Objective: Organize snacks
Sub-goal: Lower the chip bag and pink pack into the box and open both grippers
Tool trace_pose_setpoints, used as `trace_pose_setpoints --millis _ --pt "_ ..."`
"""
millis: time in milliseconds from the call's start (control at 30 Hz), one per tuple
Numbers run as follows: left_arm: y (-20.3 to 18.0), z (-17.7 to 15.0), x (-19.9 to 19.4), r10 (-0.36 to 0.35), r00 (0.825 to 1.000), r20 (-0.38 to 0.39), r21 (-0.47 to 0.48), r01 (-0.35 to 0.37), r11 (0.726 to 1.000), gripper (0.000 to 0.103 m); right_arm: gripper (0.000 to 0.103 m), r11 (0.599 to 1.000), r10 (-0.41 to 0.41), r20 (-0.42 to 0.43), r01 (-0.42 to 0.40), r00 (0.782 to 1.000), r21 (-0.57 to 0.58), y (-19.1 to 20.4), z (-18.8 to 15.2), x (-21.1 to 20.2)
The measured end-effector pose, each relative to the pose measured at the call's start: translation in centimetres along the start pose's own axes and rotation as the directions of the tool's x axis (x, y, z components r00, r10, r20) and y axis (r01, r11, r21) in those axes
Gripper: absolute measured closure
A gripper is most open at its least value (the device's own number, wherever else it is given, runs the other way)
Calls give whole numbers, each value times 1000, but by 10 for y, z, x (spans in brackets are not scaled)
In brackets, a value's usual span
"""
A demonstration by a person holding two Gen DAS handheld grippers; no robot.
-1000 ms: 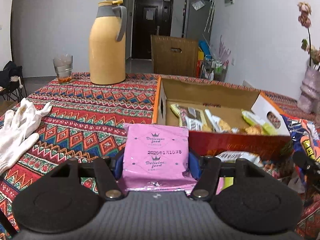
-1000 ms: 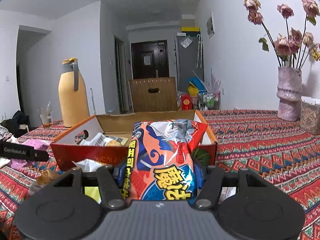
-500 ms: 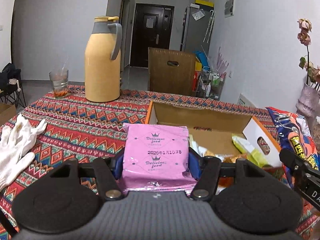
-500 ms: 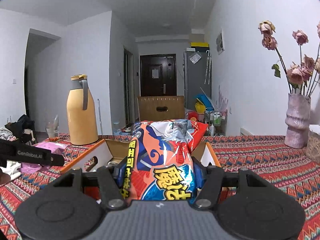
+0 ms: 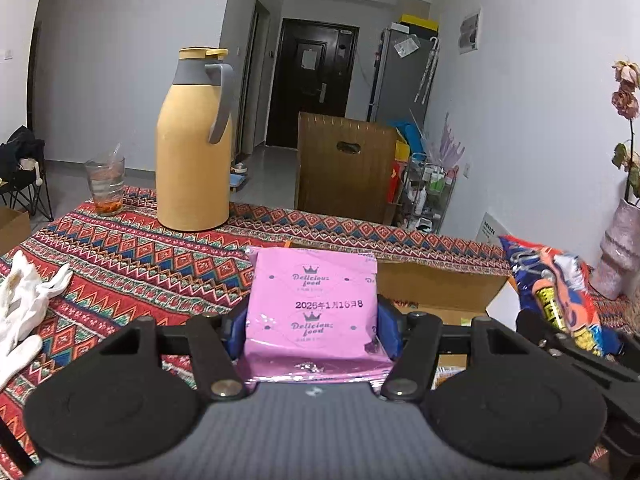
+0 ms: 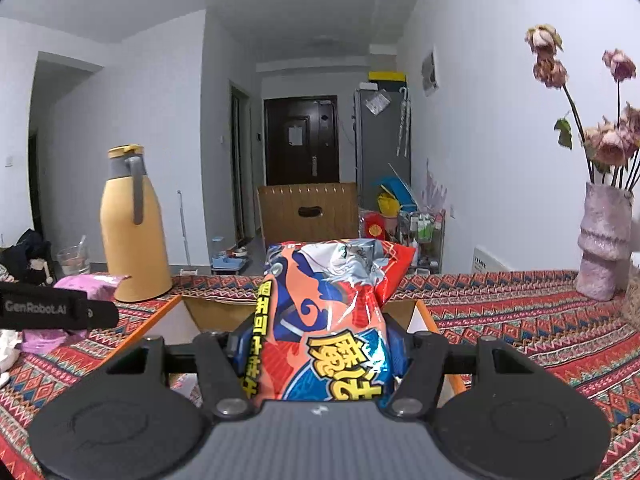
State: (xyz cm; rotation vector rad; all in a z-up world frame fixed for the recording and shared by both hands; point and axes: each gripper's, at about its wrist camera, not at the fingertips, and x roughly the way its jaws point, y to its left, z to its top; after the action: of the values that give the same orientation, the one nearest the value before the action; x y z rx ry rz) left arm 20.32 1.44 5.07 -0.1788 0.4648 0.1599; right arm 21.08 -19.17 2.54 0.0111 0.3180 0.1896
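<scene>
My left gripper is shut on a pink snack packet and holds it above the near edge of the open cardboard box. My right gripper is shut on a red-and-blue chip bag and holds it over the same box. The chip bag also shows at the right of the left wrist view, and the pink packet at the left of the right wrist view. The box's contents are mostly hidden behind the packets.
A tall yellow thermos and a glass stand at the far side of the patterned tablecloth. White gloves lie at the left. A vase with dried flowers stands at the right. A chair back is behind the table.
Both grippers have risen with their packets, so the box now sits lower in both views and its contents have dropped out of sight.
</scene>
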Motion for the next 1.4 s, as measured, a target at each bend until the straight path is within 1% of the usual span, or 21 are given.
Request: trace_pose_setpoints --millis 200,400,567,633,667,700,733,767,800,833,867,1100,1400 --pt "-2 -8 19 13 1000 8 -4 -13 1000 41 43 1000 -21 -8 21 1000 22 -5 -6 24" --pt "6 -17 39 15 999 -50 -6 -15 1000 41 43 1000 -11 -56 12 998 18 -3 -16 39" --pt "7 -21 41 3 998 -68 -1 -3 1000 40 42 1000 -20 -85 20 996 -3 1 -24 46" --pt "6 -23 38 3 998 -65 4 -2 1000 32 37 1000 -25 -97 25 995 -2 1 -25 48" --pt "6 -23 36 5 998 -58 5 -4 1000 25 33 1000 -27 -98 28 995 2 0 -25 47" --pt "6 -24 33 10 999 -46 5 -9 1000 19 23 999 -31 -98 32 995 7 -1 -26 46" --pt "7 -24 30 13 999 -37 5 -13 1000 16 13 999 -37 -96 38 995 11 -2 -25 45" --pt "7 -23 28 16 999 -29 3 -16 1000 8 9 999 -41 -91 43 995 15 -3 -25 43" --pt "7 -23 26 21 1000 -21 -1 -21 1000 0 3 999 -43 -88 45 995 23 -5 -25 41" --pt "8 -23 24 29 1000 -10 -5 -29 1000 0 0 998 -42 -87 45 995 32 -6 -25 39" --pt "8 -23 23 38 999 -6 -8 -38 999 0 0 998 -40 -85 44 996 43 -7 -25 37" --pt "9 -22 20 36 999 -15 -9 -36 999 0 0 997 -31 -82 36 996 65 -10 -23 28" --pt "8 -19 10 38 999 -4 -17 -38 999 0 0 996 -55 -73 59 996 60 -10 -18 19"
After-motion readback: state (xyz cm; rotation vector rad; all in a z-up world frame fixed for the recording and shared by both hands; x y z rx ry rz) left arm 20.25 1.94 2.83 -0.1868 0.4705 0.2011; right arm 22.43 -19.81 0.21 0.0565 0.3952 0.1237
